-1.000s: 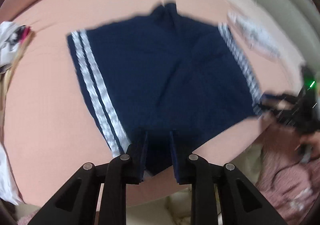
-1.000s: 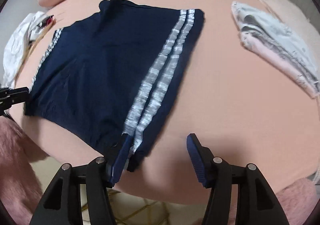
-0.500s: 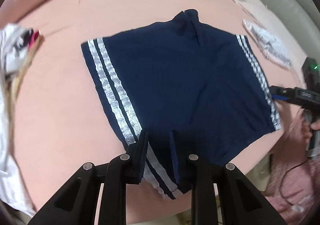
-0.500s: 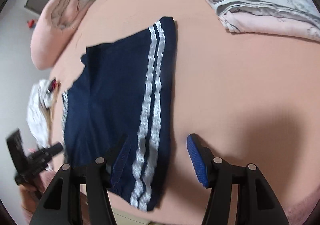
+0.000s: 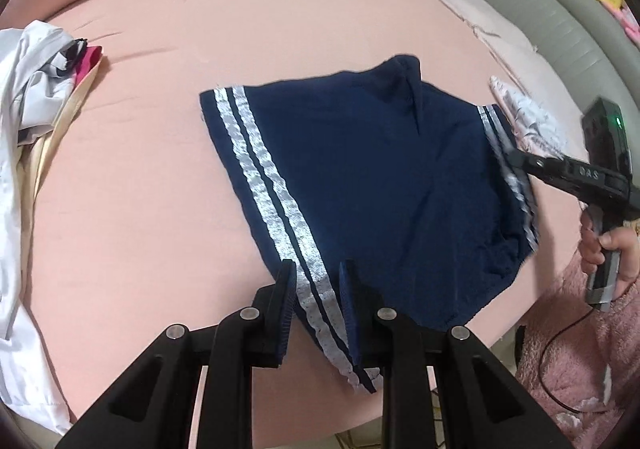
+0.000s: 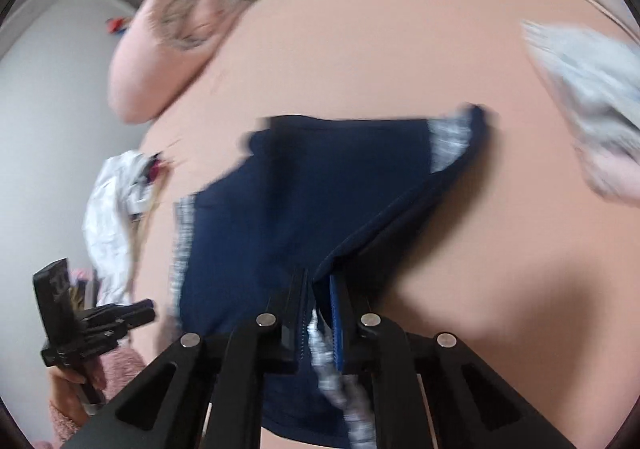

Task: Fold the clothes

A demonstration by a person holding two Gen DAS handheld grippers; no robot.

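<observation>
Peach bed sheet (image 5: pixel 160 209) is spread wide, with navy shorts (image 5: pixel 360 177) laid near its front edge, a crumpled white garment (image 5: pixel 24 121) seen at one side and folded pale clothes (image 5: pixel 524 121) at the other. One striped waist corner is pinched by the left gripper (image 5: pixel 318 281). The opposite striped corner is clamped and lifted by the right gripper (image 6: pixel 318 313), whose jaws have just been closing.

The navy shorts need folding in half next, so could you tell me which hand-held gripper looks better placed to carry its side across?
Probably the right hand-held gripper: its jaws have just closed on the striped edge of the navy shorts, which already lifts off the bed. The left hand-held gripper grips the opposite striped corner, which lies flatter, suiting an anchor.
</observation>
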